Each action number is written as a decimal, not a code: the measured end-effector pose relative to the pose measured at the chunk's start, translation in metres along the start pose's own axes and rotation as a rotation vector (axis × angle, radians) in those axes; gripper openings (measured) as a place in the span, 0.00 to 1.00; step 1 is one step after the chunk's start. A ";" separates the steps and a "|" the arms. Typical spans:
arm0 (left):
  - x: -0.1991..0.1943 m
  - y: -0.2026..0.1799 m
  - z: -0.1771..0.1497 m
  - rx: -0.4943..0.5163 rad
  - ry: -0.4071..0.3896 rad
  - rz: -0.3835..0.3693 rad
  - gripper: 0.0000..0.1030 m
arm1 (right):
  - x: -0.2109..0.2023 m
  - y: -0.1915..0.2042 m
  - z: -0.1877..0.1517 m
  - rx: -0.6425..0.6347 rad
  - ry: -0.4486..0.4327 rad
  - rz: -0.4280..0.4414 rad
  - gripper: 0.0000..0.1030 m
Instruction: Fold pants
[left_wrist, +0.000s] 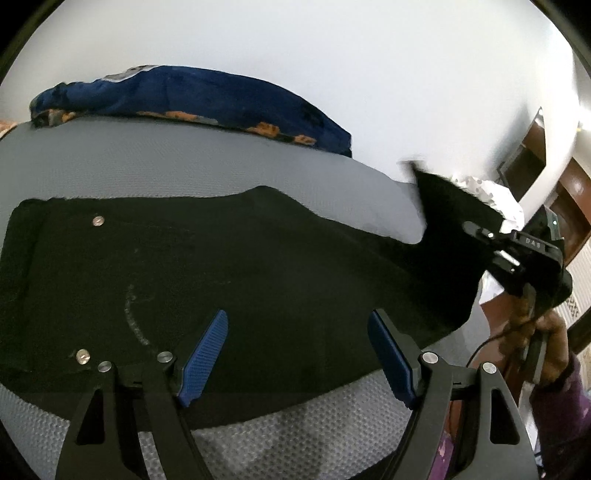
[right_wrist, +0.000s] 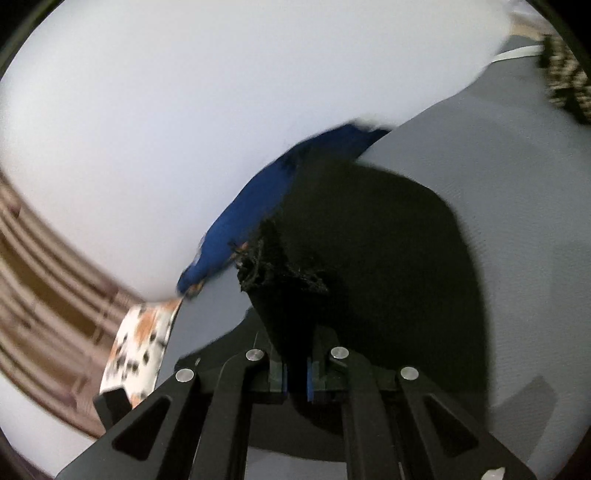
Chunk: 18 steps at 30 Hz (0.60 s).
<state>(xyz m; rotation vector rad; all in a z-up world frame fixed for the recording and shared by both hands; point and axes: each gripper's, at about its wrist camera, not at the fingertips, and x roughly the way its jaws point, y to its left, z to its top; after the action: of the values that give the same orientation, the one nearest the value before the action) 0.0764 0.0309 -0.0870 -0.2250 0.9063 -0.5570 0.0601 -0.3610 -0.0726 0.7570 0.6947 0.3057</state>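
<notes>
Black pants (left_wrist: 221, 266) spread flat across a grey textured mat (left_wrist: 184, 162), waist end to the left with two metal buttons showing. Left gripper (left_wrist: 295, 354) poised above the near edge of the fabric, blue pads (left_wrist: 205, 354) wide apart, holding nothing. Right gripper (right_wrist: 297, 376) clamped tight on a frayed leg hem of the pants (right_wrist: 369, 240), lifting that end off the mat (right_wrist: 498, 166). Blue patterned cloth (left_wrist: 207, 99) bunched along the far edge of the mat, against a white wall (left_wrist: 332, 55). No containers visible in either view.
</notes>
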 end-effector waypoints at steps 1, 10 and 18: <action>0.000 0.004 -0.001 -0.009 0.003 0.002 0.76 | 0.018 0.011 -0.010 -0.010 0.034 0.022 0.07; -0.010 0.029 -0.012 -0.065 -0.005 0.000 0.76 | 0.112 0.053 -0.074 -0.058 0.246 0.044 0.07; -0.008 0.044 -0.013 -0.114 0.004 -0.007 0.76 | 0.111 0.072 -0.073 -0.174 0.231 -0.003 0.07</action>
<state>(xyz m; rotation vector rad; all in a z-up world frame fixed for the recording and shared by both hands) 0.0779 0.0724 -0.1080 -0.3299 0.9421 -0.5125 0.0917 -0.2184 -0.1111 0.5597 0.8743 0.4495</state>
